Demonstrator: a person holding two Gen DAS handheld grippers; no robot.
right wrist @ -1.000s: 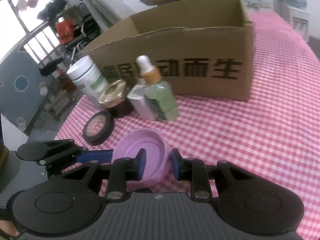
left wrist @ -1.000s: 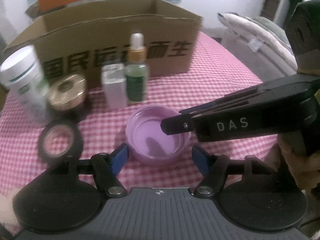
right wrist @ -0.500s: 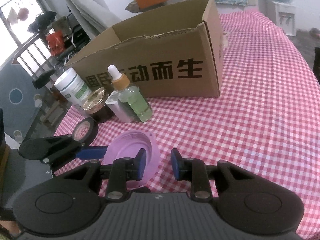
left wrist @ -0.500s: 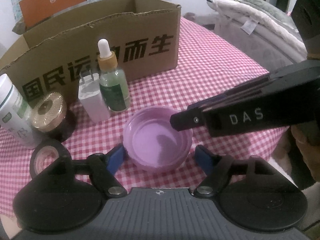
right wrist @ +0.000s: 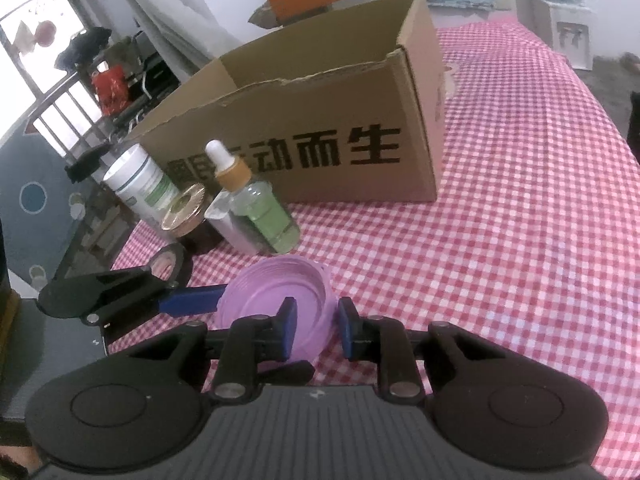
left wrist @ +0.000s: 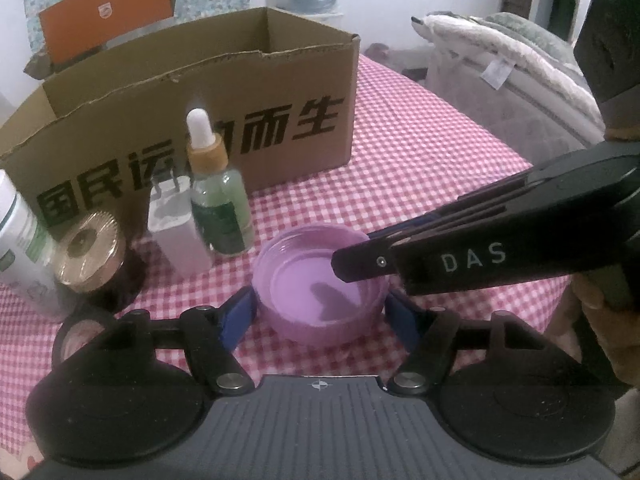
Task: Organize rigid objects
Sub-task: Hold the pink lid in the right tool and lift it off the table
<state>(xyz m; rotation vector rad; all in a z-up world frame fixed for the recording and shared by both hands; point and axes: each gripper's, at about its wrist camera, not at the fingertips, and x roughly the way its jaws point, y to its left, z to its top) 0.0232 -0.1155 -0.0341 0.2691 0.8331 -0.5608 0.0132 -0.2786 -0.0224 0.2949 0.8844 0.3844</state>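
A purple round lid (left wrist: 320, 290) is held upside down above the pink checked tablecloth. My left gripper (left wrist: 320, 316) straddles it, one blue finger on each side of its wall. My right gripper (right wrist: 314, 330) pinches the lid's (right wrist: 276, 304) rim on its right side; it reaches in from the right in the left wrist view. Behind stand a green dropper bottle (left wrist: 218, 196), a white charger plug (left wrist: 176, 228), a gold-lidded jar (left wrist: 90, 258), a white bottle (left wrist: 20, 240) and a black tape roll (left wrist: 80, 326). An open cardboard box (left wrist: 208, 120) stands behind them.
The tablecloth (right wrist: 520, 220) stretches to the right of the box. An orange carton (left wrist: 106, 10) sits behind the box. Folded blankets (left wrist: 500, 64) lie beyond the table's right edge. The table's left edge drops off past the tape roll (right wrist: 172, 264).
Both grippers have lifted and pulled back with the purple lid, so the box and bottles appear farther away and lower. The other objects have not moved.
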